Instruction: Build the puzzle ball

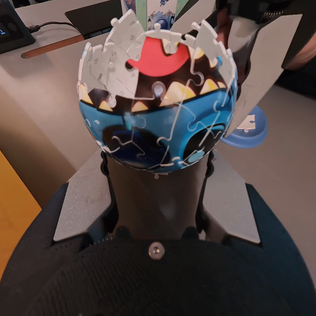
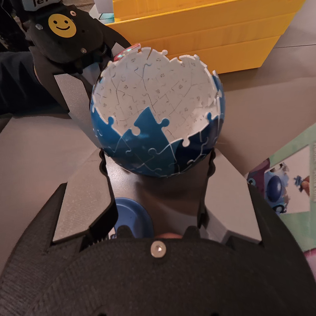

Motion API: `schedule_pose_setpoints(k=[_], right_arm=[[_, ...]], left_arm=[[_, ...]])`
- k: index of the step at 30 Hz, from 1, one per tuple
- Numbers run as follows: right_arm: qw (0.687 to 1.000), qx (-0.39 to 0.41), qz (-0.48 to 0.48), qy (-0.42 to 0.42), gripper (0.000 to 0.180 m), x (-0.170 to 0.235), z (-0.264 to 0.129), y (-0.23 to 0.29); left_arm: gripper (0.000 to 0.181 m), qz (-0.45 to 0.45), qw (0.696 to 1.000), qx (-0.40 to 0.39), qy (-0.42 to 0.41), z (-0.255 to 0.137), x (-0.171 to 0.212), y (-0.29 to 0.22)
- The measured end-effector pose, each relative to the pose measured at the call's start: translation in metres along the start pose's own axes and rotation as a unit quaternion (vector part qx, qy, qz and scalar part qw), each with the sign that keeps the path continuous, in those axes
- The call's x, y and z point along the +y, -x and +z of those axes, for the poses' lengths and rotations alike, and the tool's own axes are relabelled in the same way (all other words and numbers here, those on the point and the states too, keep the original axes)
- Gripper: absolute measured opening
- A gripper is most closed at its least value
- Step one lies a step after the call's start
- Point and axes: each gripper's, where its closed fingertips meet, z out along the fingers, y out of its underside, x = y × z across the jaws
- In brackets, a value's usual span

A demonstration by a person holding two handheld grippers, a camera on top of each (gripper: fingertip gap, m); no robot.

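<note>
Step in hand, as judged: a mid-build hold, with the half-closed ball (image 2: 153, 136) carried between both tools above the table (image 2: 256, 102), apparently clear of it, though contact underneath is hidden. The left gripper (image 1: 156, 162) is spread wide and its tips are pressed on the ball's lower shell, so the ball is taken to be pinched. The right gripper (image 2: 156, 153) is set the same way from the opposite side, jaws wide, tips against the blue lower shell. In the left wrist view one right finger is seen lying along the ball's right flank. The lower part is assembled and printed; the top is open, with a jagged rim (image 2: 188, 59) of tabs and sockets and the white inside showing. A loose white piece (image 1: 248, 122) is seen in a blue dish (image 1: 248, 135) just beside the ball. The next move is judged to call for one tool to be freed while the other grip is kept, the piece to be fetched, and its tabs to be lined up with a rim gap and pressed in gently. Too hard a squeeze is likely to buckle the thin shell or pop seams. Room: a yellow box (image 2: 205, 34) is close behind the ball, a picture sheet (image 2: 282, 179) lies to the right, and bare table is left between. The dish lies under the right gripper, so a short reach is expected.
</note>
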Motion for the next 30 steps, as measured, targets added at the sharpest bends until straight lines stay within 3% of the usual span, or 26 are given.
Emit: schedule_pose_setpoints(k=[30], right_arm=[[1.000, -0.015, -0.021, -0.010, 0.117, 0.000, -0.009, 0.067]], left_arm=[[0.110, 0.028, 0.999, -0.014, -0.016, -0.038, 0.024, -0.047]])
